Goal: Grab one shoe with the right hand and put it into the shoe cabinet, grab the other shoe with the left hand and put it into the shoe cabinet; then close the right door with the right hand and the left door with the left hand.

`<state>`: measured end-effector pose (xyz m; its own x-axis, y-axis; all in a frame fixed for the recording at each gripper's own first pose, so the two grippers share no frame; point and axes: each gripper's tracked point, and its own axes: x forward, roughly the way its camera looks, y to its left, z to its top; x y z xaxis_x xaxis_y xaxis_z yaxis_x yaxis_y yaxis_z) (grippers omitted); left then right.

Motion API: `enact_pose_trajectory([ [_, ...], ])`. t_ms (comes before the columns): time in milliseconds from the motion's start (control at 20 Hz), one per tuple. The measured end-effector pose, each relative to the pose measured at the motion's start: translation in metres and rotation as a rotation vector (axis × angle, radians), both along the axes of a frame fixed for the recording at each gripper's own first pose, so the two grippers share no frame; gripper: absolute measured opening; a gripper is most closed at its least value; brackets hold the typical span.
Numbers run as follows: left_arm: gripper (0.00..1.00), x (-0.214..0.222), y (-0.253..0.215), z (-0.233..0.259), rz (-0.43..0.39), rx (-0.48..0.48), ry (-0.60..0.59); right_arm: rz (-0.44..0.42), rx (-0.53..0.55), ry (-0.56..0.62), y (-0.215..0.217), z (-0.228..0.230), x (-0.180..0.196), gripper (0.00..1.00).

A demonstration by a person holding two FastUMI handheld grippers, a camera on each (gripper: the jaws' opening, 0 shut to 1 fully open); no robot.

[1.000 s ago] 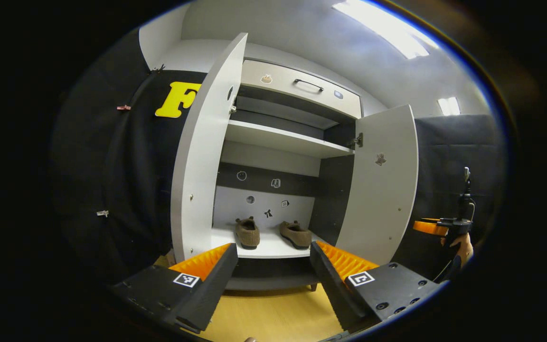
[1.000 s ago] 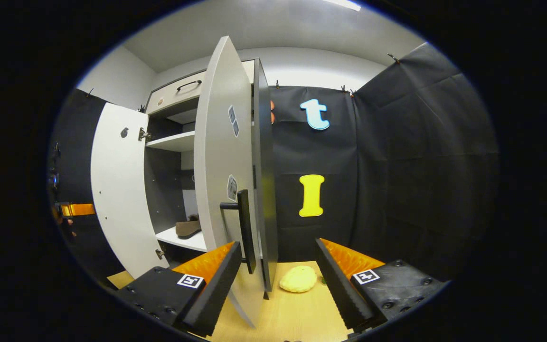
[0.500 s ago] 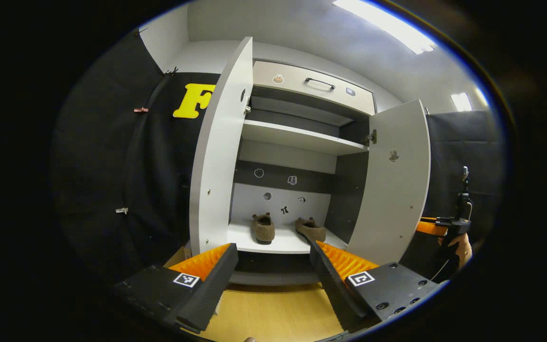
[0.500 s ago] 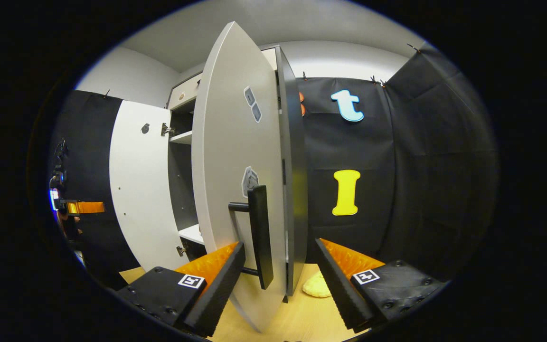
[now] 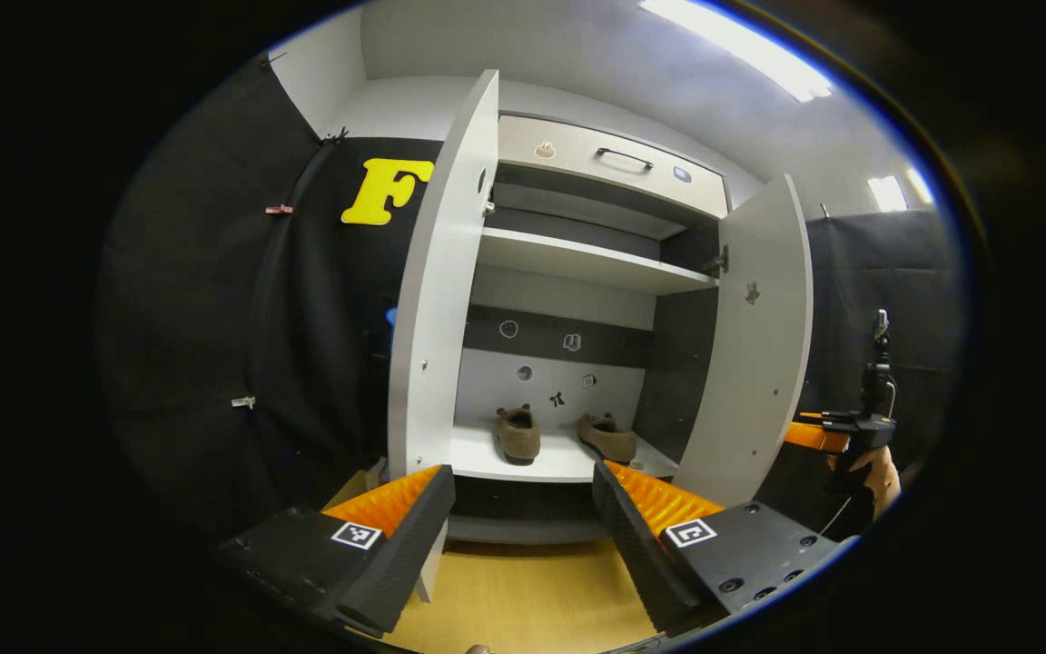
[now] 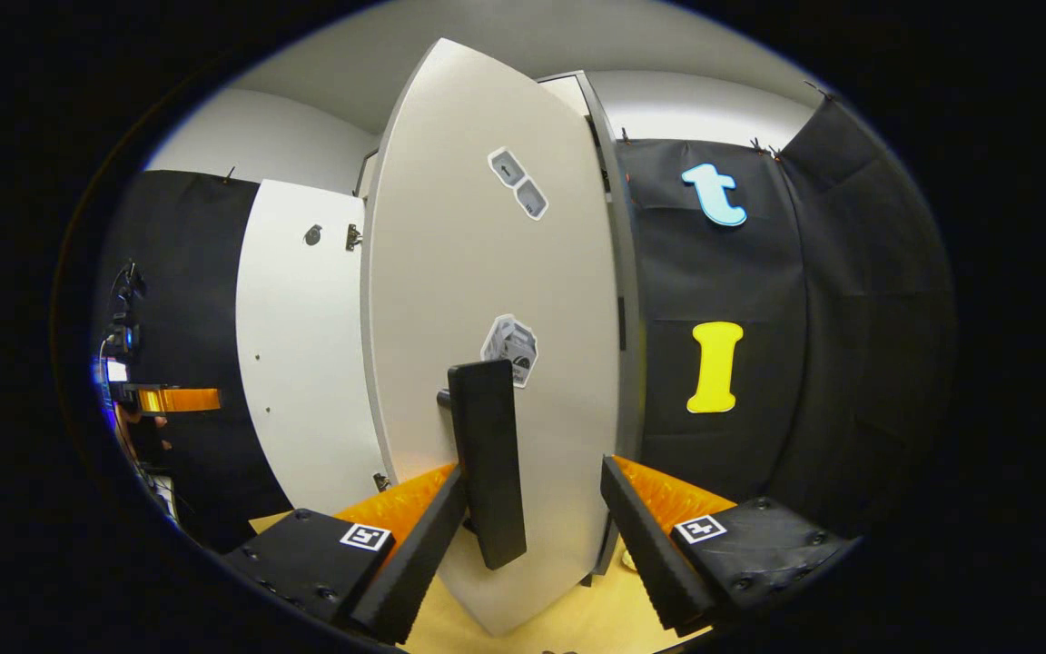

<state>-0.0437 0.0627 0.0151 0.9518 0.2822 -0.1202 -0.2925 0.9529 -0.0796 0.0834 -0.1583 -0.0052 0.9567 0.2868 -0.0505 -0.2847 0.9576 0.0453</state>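
Left gripper view: the left gripper [image 5: 523,509] hangs with its fingers spread wide and nothing between them, aimed at the open shoe cabinet [image 5: 609,168]. Two brown shoes [image 5: 518,433] [image 5: 607,437] sit side by side on the bottom shelf [image 5: 487,459], apart from each other, toes pointing out. Two doors stand ajar: the left door [image 5: 437,300] at ten o'clock, edge-on, the right door [image 5: 750,354] at two o'clock. One drawer handle [image 5: 623,157] up top; small stickers [image 5: 571,342] dot the back panel, too small to read. Bare wooden floor [image 5: 523,604] lies ahead of the cabinet. At three o'clock, the right gripper [image 5: 836,429] and a hand [image 5: 877,468] behind the door.

Right gripper view: the right gripper's fingers stand apart, and the black door handle [image 6: 485,459] lies between them, just beside the left finger [image 6: 419,554]. Three stickers, unreadable. At nine o'clock, the left gripper again.
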Motion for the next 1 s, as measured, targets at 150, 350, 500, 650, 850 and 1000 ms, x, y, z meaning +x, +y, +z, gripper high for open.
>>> enact_pose_trajectory([
  [150, 0.97, -0.008, 0.015, 0.001, 0.011, 0.001, 0.004, 0.005, -0.002, 0.003, 0.02, -0.002, 0.011, 0.98],
  [350, 0.97, -0.021, 0.033, 0.0, 0.018, -0.006, 0.007, 0.039, 0.02, 0.014, 0.062, -0.009, 0.034, 0.97],
  [500, 0.97, -0.031, 0.05, -0.002, 0.033, 0.007, 0.021, 0.033, -0.016, 0.008, 0.093, -0.015, 0.06, 0.98],
  [650, 0.97, -0.045, 0.067, -0.002, 0.058, 0.027, 0.038, 0.002, -0.039, -0.004, 0.109, -0.015, 0.083, 0.96],
  [850, 0.97, -0.052, 0.083, -0.003, 0.067, 0.016, 0.035, -0.043, -0.029, -0.003, 0.116, -0.016, 0.099, 0.95],
  [1000, 0.97, -0.055, 0.091, -0.003, 0.053, 0.011, 0.019, -0.076, -0.023, 0.0, 0.121, -0.018, 0.111, 0.95],
])
